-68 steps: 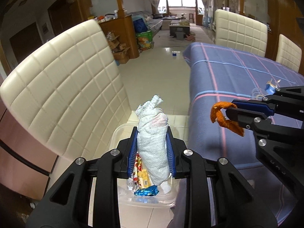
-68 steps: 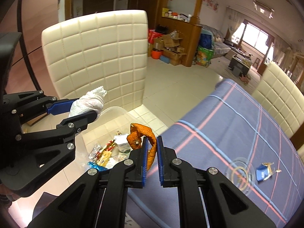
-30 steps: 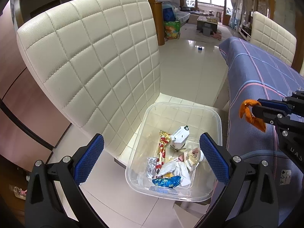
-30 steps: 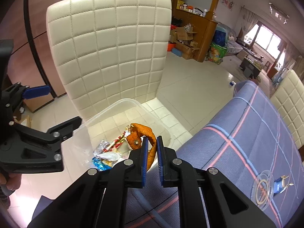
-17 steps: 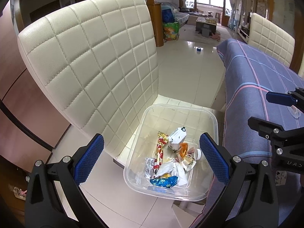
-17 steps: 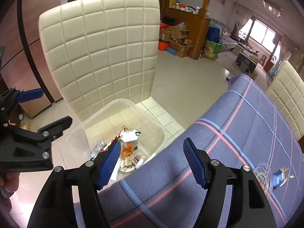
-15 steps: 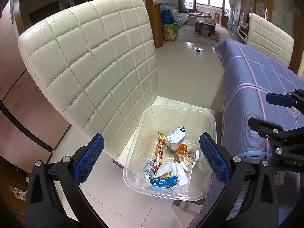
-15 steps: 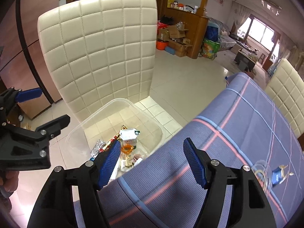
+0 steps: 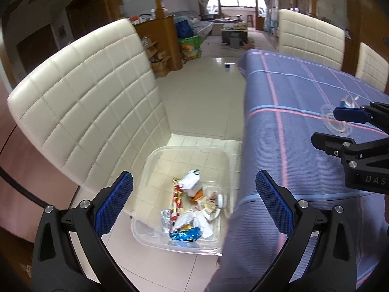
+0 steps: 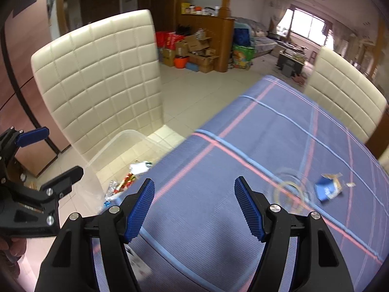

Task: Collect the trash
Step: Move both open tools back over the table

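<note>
Fingers (image 10: 139, 209) of right gripper (image 10: 194, 210) standing apart, just opened, holding nothing, hovering over blue tabletop (image 10: 243, 146). Left gripper (image 9: 194, 206) spread wide above clear bin (image 9: 145, 168) on chair seat, trash (image 9: 192, 209) lying inside; blue wrapper (image 10: 327, 189) remaining on tabletop.

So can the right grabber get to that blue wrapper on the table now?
Probably yes. The right gripper is open and holding nothing, and the blue wrapper lies in the open on the tablecloth, ahead and a bit to its right. Only a clear plastic ring lies beside it.
</note>
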A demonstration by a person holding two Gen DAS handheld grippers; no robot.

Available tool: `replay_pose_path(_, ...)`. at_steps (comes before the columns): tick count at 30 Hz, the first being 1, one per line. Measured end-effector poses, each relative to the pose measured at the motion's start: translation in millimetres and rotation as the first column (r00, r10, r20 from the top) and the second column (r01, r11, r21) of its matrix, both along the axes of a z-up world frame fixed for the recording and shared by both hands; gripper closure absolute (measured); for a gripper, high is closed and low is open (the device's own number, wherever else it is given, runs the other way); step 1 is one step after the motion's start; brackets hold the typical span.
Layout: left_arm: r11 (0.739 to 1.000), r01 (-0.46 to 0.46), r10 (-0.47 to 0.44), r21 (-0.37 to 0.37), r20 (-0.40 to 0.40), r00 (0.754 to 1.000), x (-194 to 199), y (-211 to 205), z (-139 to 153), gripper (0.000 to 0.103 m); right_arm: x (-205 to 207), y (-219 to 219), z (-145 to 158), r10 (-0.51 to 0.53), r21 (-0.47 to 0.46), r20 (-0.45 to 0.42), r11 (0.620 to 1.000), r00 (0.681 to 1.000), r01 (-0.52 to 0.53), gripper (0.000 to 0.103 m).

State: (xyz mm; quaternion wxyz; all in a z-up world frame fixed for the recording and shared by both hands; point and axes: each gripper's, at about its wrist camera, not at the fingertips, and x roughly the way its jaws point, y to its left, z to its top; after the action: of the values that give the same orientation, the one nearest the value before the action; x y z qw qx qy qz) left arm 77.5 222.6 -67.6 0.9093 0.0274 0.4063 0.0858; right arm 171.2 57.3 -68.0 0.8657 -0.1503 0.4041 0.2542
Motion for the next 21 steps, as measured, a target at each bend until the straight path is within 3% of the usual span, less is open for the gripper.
replay_pose_path(9, 0.986, 0.165, -0.165, 0.002, -0.013, 0.986, 22.9, -84.9, 2.1, 0.004, 4.2, -75.5, -0.2, -0.132, -0.016, 0.016, 0.991, 0.991, 0.133, 0.036)
replay_pose_path(21, 0.936, 0.348, -0.345, 0.059, -0.059, 0.937, 71.3, -187.0, -16.5, 0.004, 50.1, -179.5, -18.9, -0.363, 0.03, -0.056, 0.931, 0.93, 0.365, 0.036)
